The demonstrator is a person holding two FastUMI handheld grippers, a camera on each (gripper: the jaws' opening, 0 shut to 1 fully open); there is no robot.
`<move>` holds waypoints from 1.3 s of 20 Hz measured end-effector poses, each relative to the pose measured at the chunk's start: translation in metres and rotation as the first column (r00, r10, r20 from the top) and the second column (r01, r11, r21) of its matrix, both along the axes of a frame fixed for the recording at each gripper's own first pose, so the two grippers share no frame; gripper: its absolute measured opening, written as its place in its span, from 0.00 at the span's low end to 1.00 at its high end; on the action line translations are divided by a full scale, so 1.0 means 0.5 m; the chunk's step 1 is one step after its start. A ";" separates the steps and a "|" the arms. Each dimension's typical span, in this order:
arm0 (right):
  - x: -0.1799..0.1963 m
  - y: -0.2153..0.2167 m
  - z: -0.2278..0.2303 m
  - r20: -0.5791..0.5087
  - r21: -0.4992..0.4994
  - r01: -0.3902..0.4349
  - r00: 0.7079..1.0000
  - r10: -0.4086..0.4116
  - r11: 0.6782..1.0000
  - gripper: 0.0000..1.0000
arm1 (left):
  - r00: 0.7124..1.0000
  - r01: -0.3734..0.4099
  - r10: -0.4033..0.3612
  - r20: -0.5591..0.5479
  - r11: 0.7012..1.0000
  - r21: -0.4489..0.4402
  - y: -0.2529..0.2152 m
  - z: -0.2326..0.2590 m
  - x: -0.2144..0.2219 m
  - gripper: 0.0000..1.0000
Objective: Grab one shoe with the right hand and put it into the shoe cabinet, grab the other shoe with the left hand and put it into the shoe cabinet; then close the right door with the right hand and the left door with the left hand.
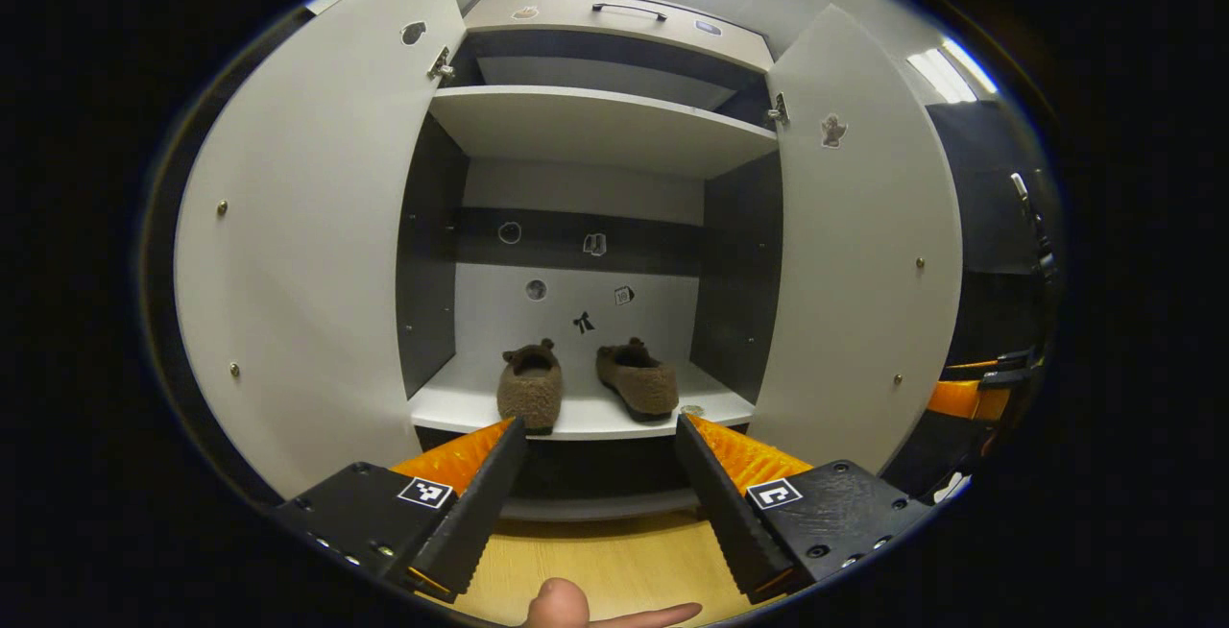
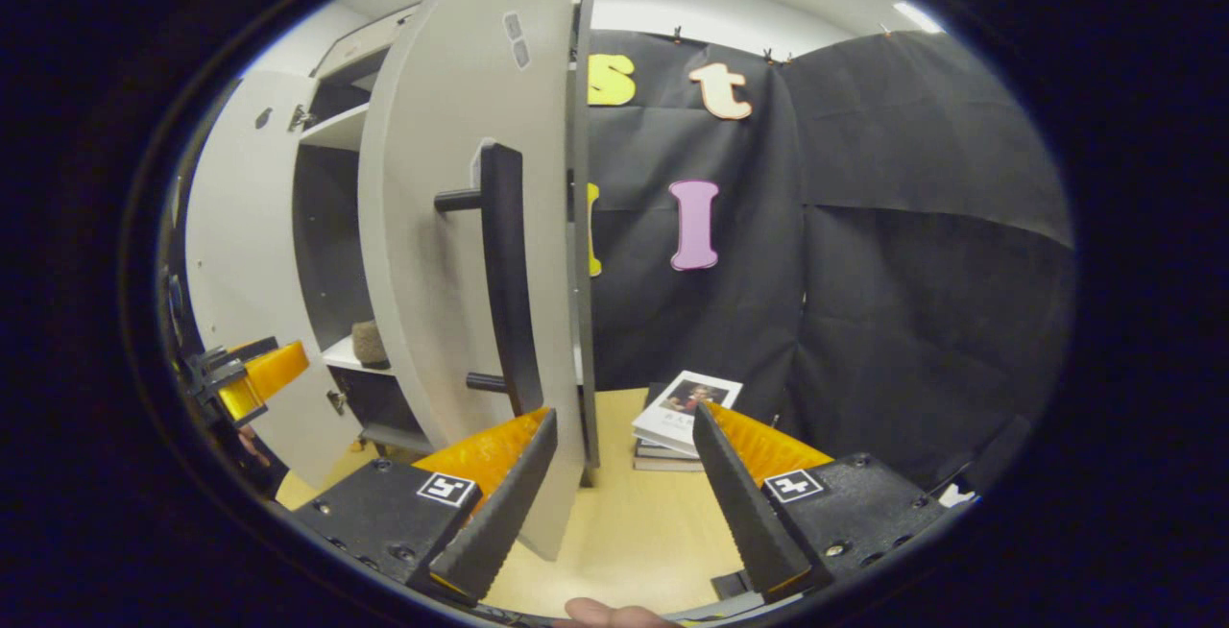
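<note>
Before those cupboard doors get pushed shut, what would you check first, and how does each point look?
1. Both shoes on the shelf: ok. The left shoe and right shoe sit on the lower shelf.
2. Shoes behind the shelf's front edge: cannot tell; the left shoe's toe looks close to it.
3. Right tool free: ok, open and empty.
4. Right tool at the right door: ok, the door's edge stands between its fingers, beside the handle.
5. Left tool free: ok, open and empty.
6. Left door ready to swing: ok, wide open.
</note>
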State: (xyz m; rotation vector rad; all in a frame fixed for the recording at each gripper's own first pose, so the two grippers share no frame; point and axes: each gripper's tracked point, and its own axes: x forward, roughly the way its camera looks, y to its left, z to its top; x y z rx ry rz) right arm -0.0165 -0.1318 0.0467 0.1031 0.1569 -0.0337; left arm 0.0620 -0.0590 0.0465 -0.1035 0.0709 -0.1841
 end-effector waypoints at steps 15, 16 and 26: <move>0.091 0.229 0.050 0.095 -0.052 -0.198 0.975 0.202 0.979 0.95 | 0.990 -0.139 0.140 -0.006 0.990 0.032 0.137 -0.011 -0.052 0.95; 0.088 0.230 0.048 0.095 -0.051 -0.199 0.975 0.203 0.979 0.95 | 0.989 -0.149 0.149 -0.011 0.989 0.027 0.147 -0.012 -0.055 0.95; 0.082 0.298 0.007 0.025 -0.042 -0.275 0.961 0.276 0.960 0.95 | 0.907 -0.419 0.409 0.098 0.899 0.127 0.377 0.018 -0.208 0.94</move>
